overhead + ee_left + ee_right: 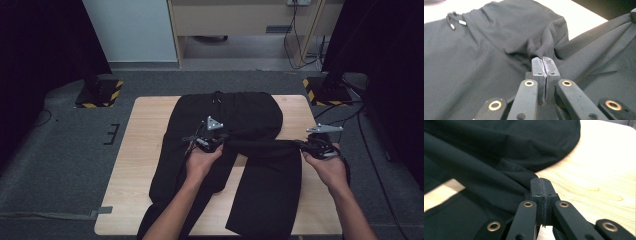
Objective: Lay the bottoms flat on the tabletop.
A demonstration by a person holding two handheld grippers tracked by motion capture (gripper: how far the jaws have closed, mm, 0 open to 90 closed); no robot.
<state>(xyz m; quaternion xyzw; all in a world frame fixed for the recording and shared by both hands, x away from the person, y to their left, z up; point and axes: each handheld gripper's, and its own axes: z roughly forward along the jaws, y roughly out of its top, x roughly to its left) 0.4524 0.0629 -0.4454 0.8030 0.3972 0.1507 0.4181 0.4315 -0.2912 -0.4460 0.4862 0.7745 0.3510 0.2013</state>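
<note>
Here the black trousers point(225, 130) lay spread on the desk point(145, 150), one leg's end raised and stretched between the left tongs point(218, 142) and right tongs point(304, 145), both clamped tight on its fabric. To fold well, both hands probably needed to travel level together, keeping that edge taut.

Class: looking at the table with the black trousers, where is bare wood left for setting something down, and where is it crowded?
Bare: the table strip left of the trousers, the far right corner, and a gap between the legs. Crowded: the middle, where both grippers pinch cloth.
</note>
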